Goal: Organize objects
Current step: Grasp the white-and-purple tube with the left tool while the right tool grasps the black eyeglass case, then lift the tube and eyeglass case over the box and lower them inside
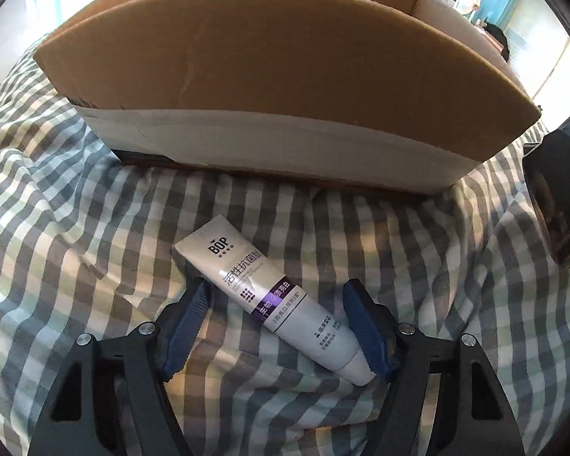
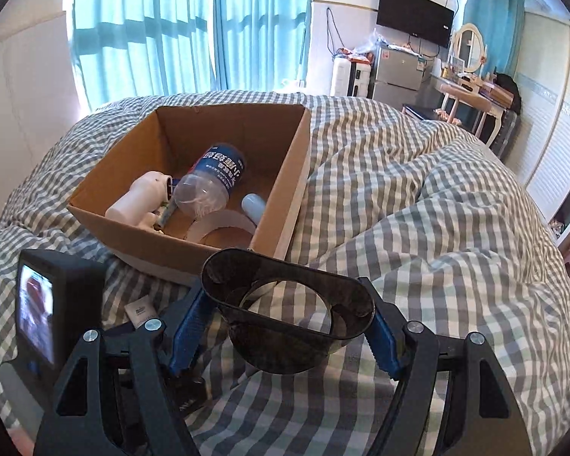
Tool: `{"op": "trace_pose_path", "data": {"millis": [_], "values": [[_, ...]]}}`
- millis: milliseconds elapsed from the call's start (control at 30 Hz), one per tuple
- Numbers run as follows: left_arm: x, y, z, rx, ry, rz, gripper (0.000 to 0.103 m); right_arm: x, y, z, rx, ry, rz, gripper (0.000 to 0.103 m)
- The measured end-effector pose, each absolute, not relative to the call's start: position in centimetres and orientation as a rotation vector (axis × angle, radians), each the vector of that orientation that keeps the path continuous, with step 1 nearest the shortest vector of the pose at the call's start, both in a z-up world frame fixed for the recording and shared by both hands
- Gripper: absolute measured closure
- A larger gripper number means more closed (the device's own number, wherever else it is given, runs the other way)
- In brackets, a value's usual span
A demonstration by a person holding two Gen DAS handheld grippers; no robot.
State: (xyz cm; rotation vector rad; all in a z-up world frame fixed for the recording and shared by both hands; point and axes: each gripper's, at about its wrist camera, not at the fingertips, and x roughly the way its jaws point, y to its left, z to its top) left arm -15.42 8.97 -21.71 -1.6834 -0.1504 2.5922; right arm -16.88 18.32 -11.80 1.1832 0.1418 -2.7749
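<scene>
Under the left wrist camera lies a rumpled checked bedcover (image 1: 76, 228) in grey, white and pale green, with a cardboard box (image 1: 269, 76) standing on it straight ahead, its near wall filling the upper half of the view. Just short of the box lies a white toothpaste tube (image 1: 269, 300), flat on the cloth, its long axis slanting from the crimped end at upper left, toward the box, down to the cap at lower right. The left gripper (image 1: 277, 304) straddles the tube with its blue pads on either side; the right pad looks to touch the cap end, the left pad stands clear, so nothing is clamped.

From the right wrist camera the same bedcover (image 2: 418, 209) spreads across a bed, with turquoise curtains (image 2: 178, 34) behind, a wall-mounted screen (image 2: 414, 15), a small fridge (image 2: 397, 72) and a dressing table (image 2: 471, 91) with an oval mirror. The box (image 2: 285, 205) sits open-topped, holding a clear bottle (image 2: 212, 178) with a blue label and a white hair dryer (image 2: 140, 197). The right gripper (image 2: 288, 326) clamps a dark oval holder (image 2: 285, 304) between its pads, the long axis running across the jaws and the open mouth facing up toward the camera
</scene>
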Motion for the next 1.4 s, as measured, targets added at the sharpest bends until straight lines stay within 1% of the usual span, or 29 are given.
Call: {"op": "trace_pose_path", "data": {"millis": [33,67,100,200,233,367,567,733,867,1167,1300,1400], "values": [[-15.3,8.8,-21.7,-1.678,-0.161,2.589,0.031,-16.9,18.3,-11.8,1.185,0.145,-2.773,0.03],[-15.1,8.6,-21.5,-1.667,-0.178,2.581,0.043,-16.8,18.2,-11.8,1.184,0.147,-2.774,0.03],[-14.7,8.4,-21.4,-1.658,-0.189,2.571,0.06,-16.8,18.2,-11.8,1.182,0.148,-2.776,0.03],[-13.9,8.2,-20.9,-1.637,-0.161,2.552,0.08,-16.6,18.1,-11.6,1.179,0.149,-2.776,0.03],[-13.6,7.9,-20.6,-1.629,-0.174,2.537,0.081,-16.5,18.0,-11.6,1.178,0.153,-2.774,0.03],[-12.2,6.9,-19.3,-1.587,-0.202,2.516,0.083,-15.9,17.3,-11.3,1.158,0.179,-2.768,0.03],[-9.7,5.3,-16.5,-1.474,-0.123,2.573,0.083,-14.4,15.7,-10.1,1.104,0.24,-2.778,0.03],[-7.8,3.8,-14.4,-1.401,-0.106,2.633,0.083,-12.9,15.0,-9.1,1.085,0.22,-2.769,0.03],[-7.5,4.3,-12.3,-1.35,-0.086,2.69,0.083,-11.6,14.3,-8.1,1.072,0.195,-2.746,0.03],[-7.7,1.8,-7.1,-1.173,-0.071,2.807,0.083,-9.6,13.8,-3.9,0.98,0.155,-2.725,0.03],[-8.2,1.1,-4.1,-1.075,-0.075,2.825,0.083,-10.4,13.8,-1.3,0.922,0.137,-2.711,0.03],[-9.9,0.7,-1.8,-1.025,-0.089,2.816,0.083,-12.0,13.6,0.7,0.876,0.139,-2.718,0.03]]}}
